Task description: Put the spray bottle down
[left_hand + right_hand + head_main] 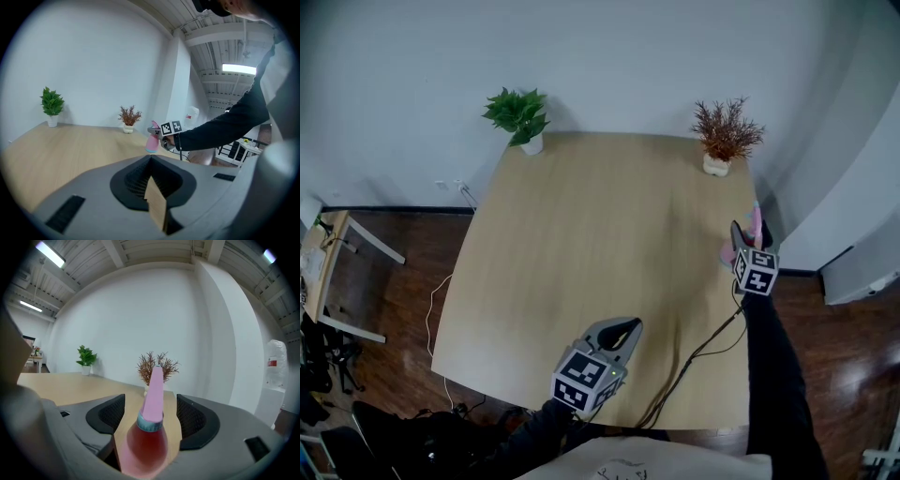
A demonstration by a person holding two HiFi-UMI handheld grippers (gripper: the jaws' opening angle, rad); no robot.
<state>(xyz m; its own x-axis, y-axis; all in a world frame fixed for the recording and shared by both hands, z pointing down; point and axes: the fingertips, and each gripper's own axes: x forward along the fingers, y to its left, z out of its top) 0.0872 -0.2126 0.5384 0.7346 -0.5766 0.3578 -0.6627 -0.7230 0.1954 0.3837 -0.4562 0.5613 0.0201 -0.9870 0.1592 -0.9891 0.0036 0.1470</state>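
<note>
Now right gripper (150,405) fingers standing spread around pink plastic spray bottle (148,427), pads not pressing. Bottle sitting upright at right edge of light wooden tabletop (581,244). Backing straight out, avoiding knocks. Left gripper (151,160) fingers pressed together.

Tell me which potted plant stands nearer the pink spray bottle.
The reddish-brown plant, at the far right corner of the table; the green leafy plant stands at the far left corner, away from the spray bottle.

A wooden table (581,262) bears a green plant (519,117), a reddish plant (725,136) and a pink spray bottle (151,143).
</note>
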